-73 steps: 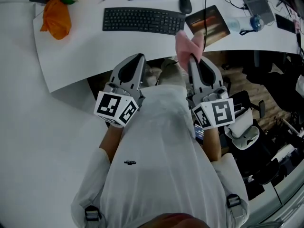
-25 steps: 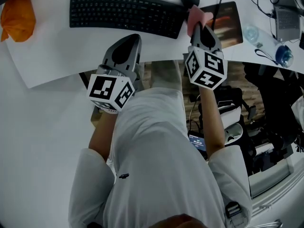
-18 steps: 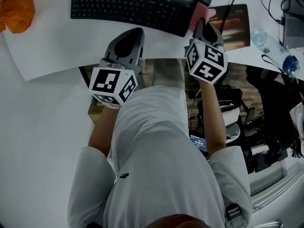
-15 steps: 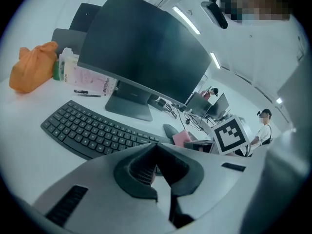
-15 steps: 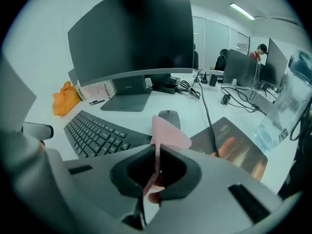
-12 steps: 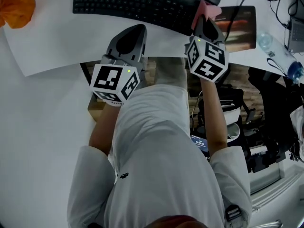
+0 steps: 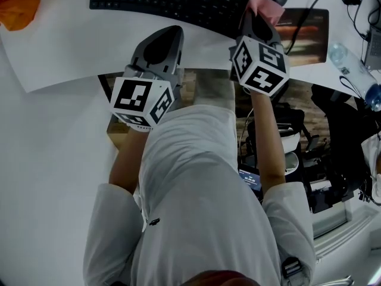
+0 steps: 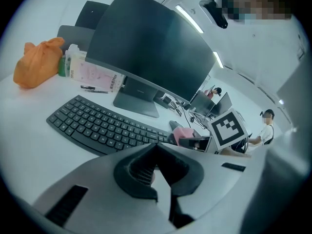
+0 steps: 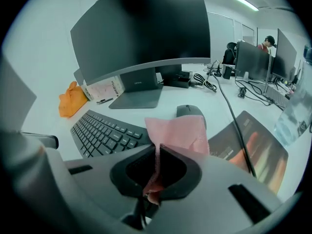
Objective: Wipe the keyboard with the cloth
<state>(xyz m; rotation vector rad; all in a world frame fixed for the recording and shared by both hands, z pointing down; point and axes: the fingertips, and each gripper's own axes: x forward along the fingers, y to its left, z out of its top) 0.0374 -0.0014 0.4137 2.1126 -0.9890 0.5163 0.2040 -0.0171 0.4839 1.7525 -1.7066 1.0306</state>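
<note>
A black keyboard [image 7: 172, 2] lies on the white desk [image 7: 71, 46], also seen in the left gripper view as the keyboard [image 8: 102, 128] and in the right gripper view as the keyboard [image 9: 105, 133]. My right gripper [image 7: 257, 18] is shut on a pink cloth [image 7: 265, 6], which sticks up past its jaws as the cloth [image 9: 178, 133]. It hovers at the keyboard's right end, beside a black mouse [image 9: 190, 113]. My left gripper [image 7: 159, 43] is shut with nothing in it, over the desk's near edge below the keyboard.
A dark monitor [image 8: 146, 48] stands behind the keyboard. An orange bag [image 7: 18, 2] lies far left. A mouse pad [image 7: 306, 31] with a cable over it sits right of the keyboard, a water bottle [image 7: 351, 61] beyond. Chairs and cables crowd the floor at right.
My right gripper has carried the pink cloth forward to the keyboard's right end. The left gripper has kept its place near the desk edge.
</note>
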